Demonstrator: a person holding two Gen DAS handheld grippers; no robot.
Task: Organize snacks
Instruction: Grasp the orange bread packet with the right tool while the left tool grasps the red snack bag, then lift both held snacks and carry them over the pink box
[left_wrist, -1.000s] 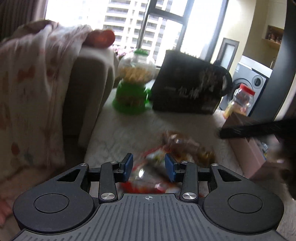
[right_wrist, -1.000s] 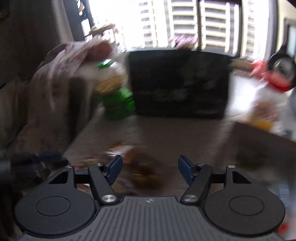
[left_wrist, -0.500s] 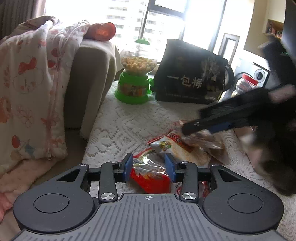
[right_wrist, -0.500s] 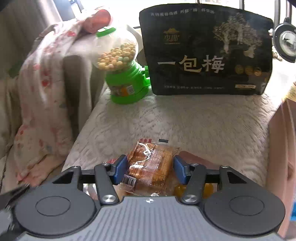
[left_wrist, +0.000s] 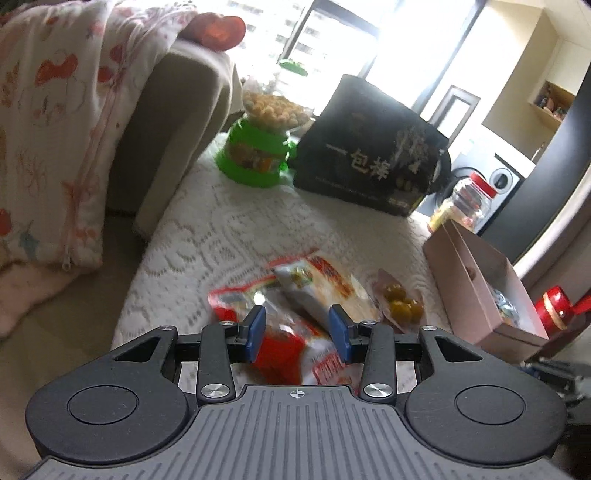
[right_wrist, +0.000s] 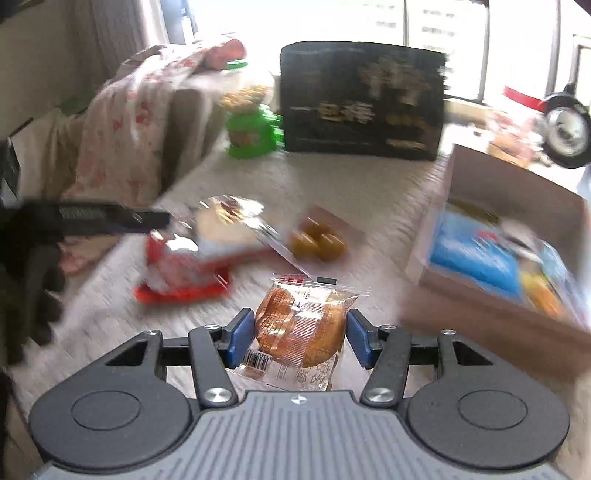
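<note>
My right gripper (right_wrist: 299, 338) is shut on a clear packet of brown pastry (right_wrist: 301, 325) and holds it above the white lace tablecloth (right_wrist: 354, 184). A pink cardboard box (right_wrist: 491, 310) with blue and yellow packets inside stands to its right. My left gripper (left_wrist: 297, 334) is open, with its pads on either side of a red and clear snack packet (left_wrist: 284, 339). A white and red packet (left_wrist: 317, 284) and a packet of yellow plums (left_wrist: 400, 302) lie just beyond. The left gripper also shows in the right wrist view (right_wrist: 147, 219), over the pile of snacks (right_wrist: 192, 258).
A green candy dispenser (left_wrist: 260, 147) and a black gift bag (left_wrist: 369, 162) stand at the table's back. A red-lidded jar (left_wrist: 461, 203) stands behind the pink box (left_wrist: 476, 291). A sofa arm with a floral blanket (left_wrist: 55, 122) borders the table's left edge.
My right gripper has lifted the pastry packet off the pile and swung right toward the pink box. It has left the left wrist view. My left gripper stays over the red packet.
</note>
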